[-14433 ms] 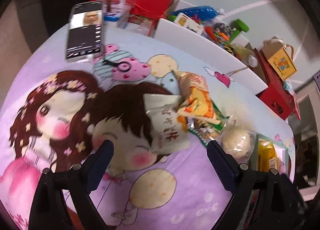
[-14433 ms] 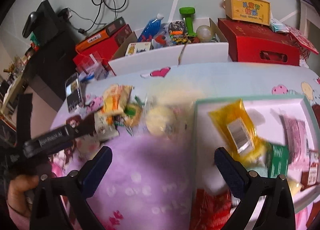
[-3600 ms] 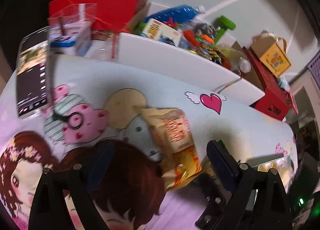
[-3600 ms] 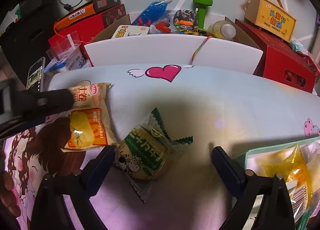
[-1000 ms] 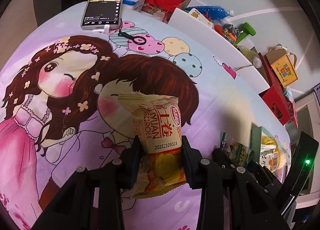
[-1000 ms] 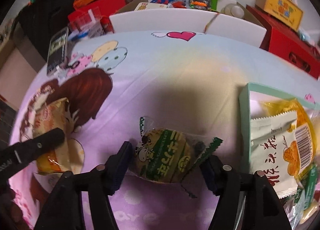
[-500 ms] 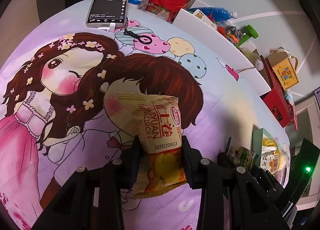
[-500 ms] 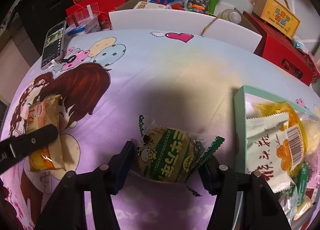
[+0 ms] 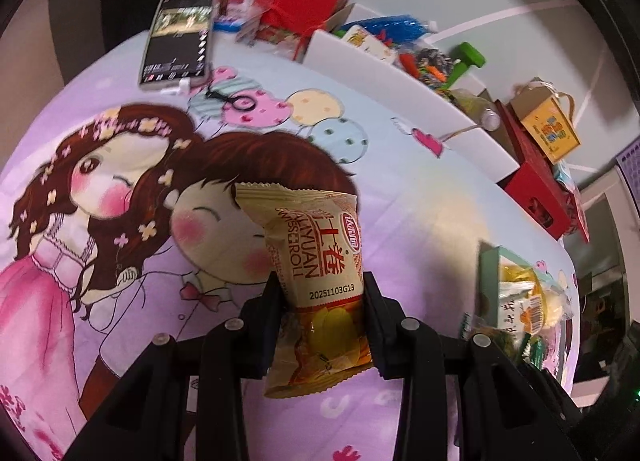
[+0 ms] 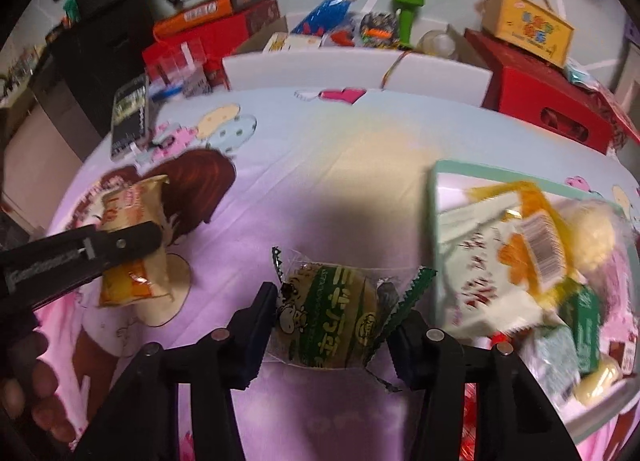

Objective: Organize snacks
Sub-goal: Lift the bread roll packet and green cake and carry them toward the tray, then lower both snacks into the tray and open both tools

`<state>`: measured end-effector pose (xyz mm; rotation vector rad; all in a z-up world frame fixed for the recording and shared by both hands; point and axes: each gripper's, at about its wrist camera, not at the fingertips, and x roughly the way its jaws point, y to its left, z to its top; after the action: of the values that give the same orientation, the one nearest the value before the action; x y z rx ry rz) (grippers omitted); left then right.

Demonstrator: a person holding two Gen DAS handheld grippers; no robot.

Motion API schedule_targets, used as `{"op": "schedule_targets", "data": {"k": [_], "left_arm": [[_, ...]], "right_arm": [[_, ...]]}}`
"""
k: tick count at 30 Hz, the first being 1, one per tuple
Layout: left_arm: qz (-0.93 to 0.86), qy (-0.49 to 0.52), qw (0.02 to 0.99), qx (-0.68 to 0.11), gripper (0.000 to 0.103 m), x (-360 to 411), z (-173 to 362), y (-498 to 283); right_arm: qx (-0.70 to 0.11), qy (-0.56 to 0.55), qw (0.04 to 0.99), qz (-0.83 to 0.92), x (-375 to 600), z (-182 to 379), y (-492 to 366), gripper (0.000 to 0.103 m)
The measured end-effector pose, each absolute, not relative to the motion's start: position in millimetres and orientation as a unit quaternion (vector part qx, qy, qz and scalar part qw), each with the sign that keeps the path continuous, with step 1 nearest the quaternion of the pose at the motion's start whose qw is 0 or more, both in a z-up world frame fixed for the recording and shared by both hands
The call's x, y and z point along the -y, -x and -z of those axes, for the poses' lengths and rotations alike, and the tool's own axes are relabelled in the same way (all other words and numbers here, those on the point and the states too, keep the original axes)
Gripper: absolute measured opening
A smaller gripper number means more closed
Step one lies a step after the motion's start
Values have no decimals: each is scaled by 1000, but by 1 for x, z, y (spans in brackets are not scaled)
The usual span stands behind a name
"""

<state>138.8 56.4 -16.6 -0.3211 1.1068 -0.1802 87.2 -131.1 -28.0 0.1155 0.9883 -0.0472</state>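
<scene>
My left gripper is shut on a beige and orange egg-roll packet and holds it above the cartoon tablecloth. That packet also shows in the right wrist view, clamped by the left gripper's black finger. My right gripper is shut on a round green-wrapped cake held above the cloth. A mint-rimmed tray full of several snack packets lies to the right; its rim also shows in the left wrist view.
A phone lies at the far left of the table. Behind the table stand red boxes, a white bin of toys and a yellow gift box. The cartoon tablecloth covers the table.
Both grippers keep their packets. The left wrist view has tilted up, so the phone and back boxes look nearer. The right gripper has shifted towards the tray, which now fills more of its view.
</scene>
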Motion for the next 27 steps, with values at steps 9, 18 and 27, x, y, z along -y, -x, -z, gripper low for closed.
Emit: {"op": "schedule_targets", "data": {"k": [9, 18, 27], "left_arm": [[144, 110, 850, -495, 39, -4, -15, -127], [249, 58, 837, -484, 39, 87, -30, -105], [314, -4, 821, -476, 39, 170, -28, -82]], "right_arm": [[-424, -98, 896, 90, 194, -11, -44, 55], [-409, -169, 875, 195, 297, -14, -13, 55], [-410, -227, 857, 213, 348, 0, 3, 55]]}}
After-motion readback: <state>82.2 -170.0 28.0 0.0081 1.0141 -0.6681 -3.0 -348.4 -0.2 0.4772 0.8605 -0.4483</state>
